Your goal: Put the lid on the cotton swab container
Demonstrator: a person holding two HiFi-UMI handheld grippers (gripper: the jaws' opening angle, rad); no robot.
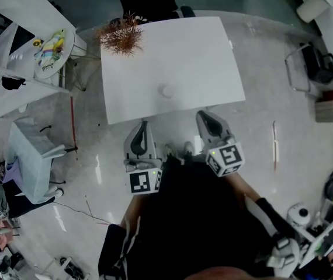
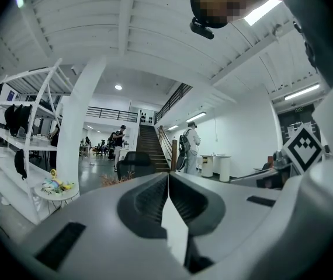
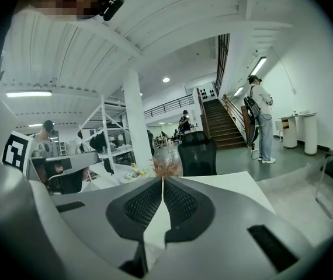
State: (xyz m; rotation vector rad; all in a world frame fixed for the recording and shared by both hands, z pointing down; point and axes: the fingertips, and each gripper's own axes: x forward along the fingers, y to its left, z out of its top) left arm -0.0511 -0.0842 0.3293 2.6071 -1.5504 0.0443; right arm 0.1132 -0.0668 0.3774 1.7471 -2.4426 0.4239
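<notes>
Far left in the head view: a small round side table [image 1: 51, 51] with bright-coloured bits on top, standing off the left edge of the white bench [image 1: 201, 57]. Next, on the bench's far left corner, a spiky reddish dried plant [image 1: 121, 37]. Further right, near the middle of the bench and somewhat toward its near edge, the cotton swab container [image 1: 166, 91]: small, round, white, standing alone on bare bench. Too small from here to tell whether lidded. Just short of the bench's near edge, over the floor, the left gripper [image 1: 143, 127], pointing toward the bench, with the container ahead and a little to the right, well apart. In the left gripper view, left gripper [image 2: 168, 182] clenched, ridged pads pressed together with nothing between; dried plant [image 2: 113, 179] peeking just left of the jaw tips, a black chair [image 2: 136, 163] behind. Right of that in the head view, the right gripper [image 1: 205, 116], tip likewise just short of the near edge, container ahead and to the left, well apart. In the right gripper view, right gripper [image 3: 162, 188] also clenched on nothing, pads meeting along one thin seam, dried plant [image 3: 165, 167] right above the jaw tips, bench [image 3: 231, 188] spreading away to the right. Far right in the head view, a metal-framed chair [image 1: 305, 69] on the floor, well clear of the bench.
</notes>
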